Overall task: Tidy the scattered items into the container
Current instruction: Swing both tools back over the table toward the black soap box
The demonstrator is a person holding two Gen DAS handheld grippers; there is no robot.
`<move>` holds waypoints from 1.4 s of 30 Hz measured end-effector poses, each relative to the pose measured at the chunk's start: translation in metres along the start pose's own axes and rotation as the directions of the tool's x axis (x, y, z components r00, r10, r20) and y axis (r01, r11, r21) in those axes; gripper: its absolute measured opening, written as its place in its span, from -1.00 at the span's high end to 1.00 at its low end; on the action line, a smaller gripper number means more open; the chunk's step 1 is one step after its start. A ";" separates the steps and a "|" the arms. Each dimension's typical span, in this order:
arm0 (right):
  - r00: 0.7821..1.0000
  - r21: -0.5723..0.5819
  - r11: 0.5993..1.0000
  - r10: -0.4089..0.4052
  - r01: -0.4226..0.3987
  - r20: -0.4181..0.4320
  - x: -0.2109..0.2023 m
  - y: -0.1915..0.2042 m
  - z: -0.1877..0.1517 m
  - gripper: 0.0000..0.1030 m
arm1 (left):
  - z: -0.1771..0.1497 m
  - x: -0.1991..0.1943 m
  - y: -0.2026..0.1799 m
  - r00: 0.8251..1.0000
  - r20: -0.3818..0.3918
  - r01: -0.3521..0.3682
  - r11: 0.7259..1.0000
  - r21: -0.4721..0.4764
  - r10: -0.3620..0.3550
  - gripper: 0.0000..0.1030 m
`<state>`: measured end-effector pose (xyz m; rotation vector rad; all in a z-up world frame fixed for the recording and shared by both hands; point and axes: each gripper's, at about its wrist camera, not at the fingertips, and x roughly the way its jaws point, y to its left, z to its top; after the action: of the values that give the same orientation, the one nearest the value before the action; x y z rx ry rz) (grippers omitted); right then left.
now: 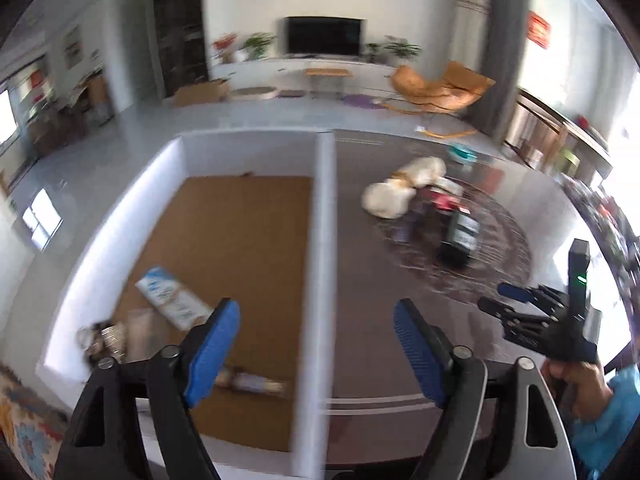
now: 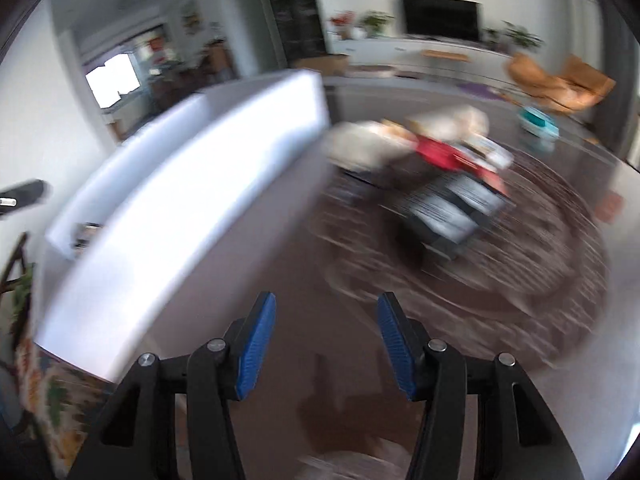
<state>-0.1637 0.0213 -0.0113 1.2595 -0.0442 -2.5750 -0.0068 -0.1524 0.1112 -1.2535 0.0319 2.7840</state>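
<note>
Dark tabletop (image 1: 360, 280) | both claws released, empty: left claw (image 1: 316, 356) over white container (image 1: 324, 240), right claw (image 2: 326, 350) | I judge next: grasp from pile (image 2: 440, 184)

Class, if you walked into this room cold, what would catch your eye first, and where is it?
Probably the big white container with its brown floor, where a few packets already lie. Next, to its right, the heap of scattered items on the round patterned mat. In the foreground, the left tool gapes open and empty above the container's wall.

Glossy dark table (image 1: 360, 280), cardboard-floored container (image 1: 248, 240)
</note>
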 end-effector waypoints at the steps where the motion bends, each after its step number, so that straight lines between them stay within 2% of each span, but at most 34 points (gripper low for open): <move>1: 0.999 0.027 0.998 -0.052 0.052 -0.015 -0.002 -0.025 -0.012 -0.05 | -0.002 0.002 -0.021 1.000 -0.005 0.023 0.999 0.036 -0.022 -0.74; 4: 0.986 0.092 0.982 -0.162 0.166 -0.044 -0.013 -0.082 -0.040 -0.05 | -0.014 0.027 -0.084 0.996 -0.050 0.085 0.986 0.141 -0.079 -0.78; 7: 0.975 0.142 0.965 -0.216 0.221 -0.051 -0.029 -0.122 -0.056 -0.05 | -0.030 0.070 -0.125 0.994 -0.102 0.069 0.975 0.209 -0.049 -0.78; 10: 0.969 0.165 0.955 -0.243 0.246 -0.037 -0.042 -0.142 -0.062 -0.05 | -0.046 0.118 -0.148 0.987 -0.159 0.062 0.969 0.239 -0.024 -0.78; 14: 0.962 0.146 0.951 -0.273 0.273 -0.019 -0.047 -0.152 -0.066 -0.06 | -0.056 0.161 -0.152 0.974 -0.218 0.102 0.973 0.207 -0.055 -0.78; 17: 0.958 0.122 0.951 -0.287 0.285 -0.004 -0.046 -0.153 -0.070 -0.11 | -0.051 0.174 -0.152 0.973 -0.214 0.127 0.976 0.179 -0.087 -0.82; 20: 0.958 0.114 0.952 -0.286 0.285 -0.006 -0.044 -0.150 -0.069 -0.23 | -0.043 0.185 -0.154 0.972 -0.214 0.135 0.973 0.187 -0.093 -1.00; 23: 0.958 0.115 0.951 -0.287 0.286 -0.009 -0.045 -0.149 -0.070 -0.30 | -0.030 0.196 -0.154 0.974 -0.196 0.151 0.968 0.201 -0.111 -1.00; 30: 0.956 0.127 0.948 -0.292 0.291 -0.006 -0.047 -0.150 -0.073 -0.32 | 0.001 0.223 -0.154 0.983 -0.143 0.143 0.971 0.190 -0.117 -1.00; 39: 0.959 0.145 0.949 -0.284 0.280 0.003 -0.048 -0.151 -0.074 -0.32 | 0.043 0.258 -0.171 0.984 -0.142 0.135 0.974 0.181 -0.110 -1.00; 42: 0.964 0.162 0.952 -0.265 0.260 0.011 -0.049 -0.154 -0.075 -0.32 | 0.054 0.269 -0.187 0.983 -0.143 0.137 0.973 0.183 -0.112 -1.00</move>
<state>-0.1116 0.1889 -0.0425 1.3607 -0.0966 -2.8699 -0.2081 0.0566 -0.0505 -1.3375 0.2177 2.5196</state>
